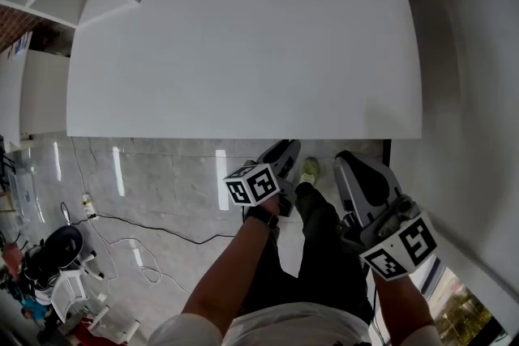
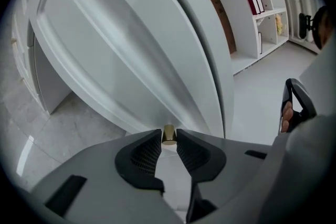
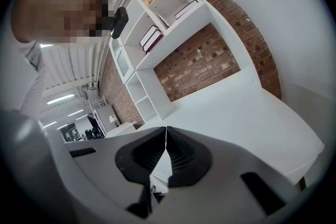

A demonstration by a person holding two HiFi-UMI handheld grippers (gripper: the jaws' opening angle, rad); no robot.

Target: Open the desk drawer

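Note:
The white desk (image 1: pixel 243 36) fills the head view from above. Both grippers are below its front edge. In the left gripper view the white drawer front (image 2: pixel 121 44) curves across the picture, with a small brass knob (image 2: pixel 169 134) on it. My left gripper (image 2: pixel 169 137) is open, and the knob sits right at the gap between its two black fingertips; I cannot tell whether the pads touch it. In the head view the left gripper (image 1: pixel 280 156) reaches under the desk edge. My right gripper (image 3: pixel 166 129) is shut with nothing in it and points over the desk top; the head view shows it (image 1: pixel 353 168) to the right.
A white shelf unit with books (image 2: pixel 253 0) stands behind the desk against a brick wall (image 3: pixel 199 68). A white wall (image 1: pixel 470 93) borders the desk on the right. Cables (image 1: pixel 138 247) and a black object (image 1: pixel 57 249) lie on the grey floor at left.

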